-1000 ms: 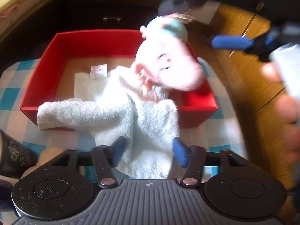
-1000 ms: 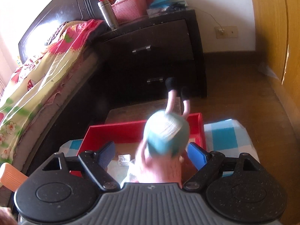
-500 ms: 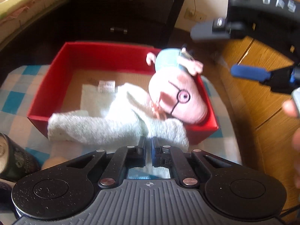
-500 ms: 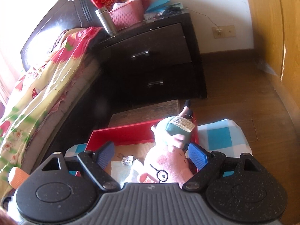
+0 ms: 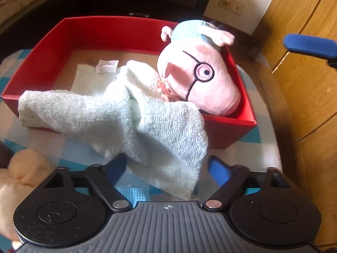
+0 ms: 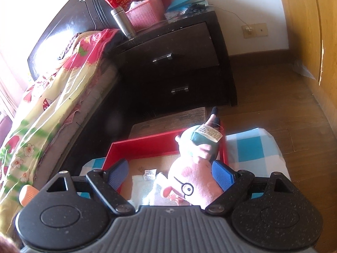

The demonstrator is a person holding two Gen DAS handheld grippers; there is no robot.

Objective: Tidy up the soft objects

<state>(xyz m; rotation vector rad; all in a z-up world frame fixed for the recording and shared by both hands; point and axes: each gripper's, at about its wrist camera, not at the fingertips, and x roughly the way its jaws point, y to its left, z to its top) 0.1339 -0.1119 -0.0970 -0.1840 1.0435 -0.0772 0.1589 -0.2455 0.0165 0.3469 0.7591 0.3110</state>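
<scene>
A red box (image 5: pixel 118 31) stands on a blue-checked cloth. A pink pig plush (image 5: pixel 200 78) with glasses lies in its right side. A pale green towel (image 5: pixel 130 118) lies partly inside and hangs over the front wall. My left gripper (image 5: pixel 166 168) is open, its fingers either side of the towel's hanging corner. My right gripper (image 6: pixel 170 175) is open and empty above the plush (image 6: pixel 193 181); one blue finger also shows in the left wrist view (image 5: pixel 309 45).
A beige plush (image 5: pixel 19 181) lies at the left on the checked cloth (image 5: pixel 254 135). A dark nightstand (image 6: pixel 174 63) stands behind the box, a bed (image 6: pixel 46 97) to the left, a wooden wardrobe (image 6: pixel 316 31) on the right.
The right gripper let the pig plush go into the box and lifted away, open. The left gripper shut for a moment half a second ago and is open again around the towel corner.
</scene>
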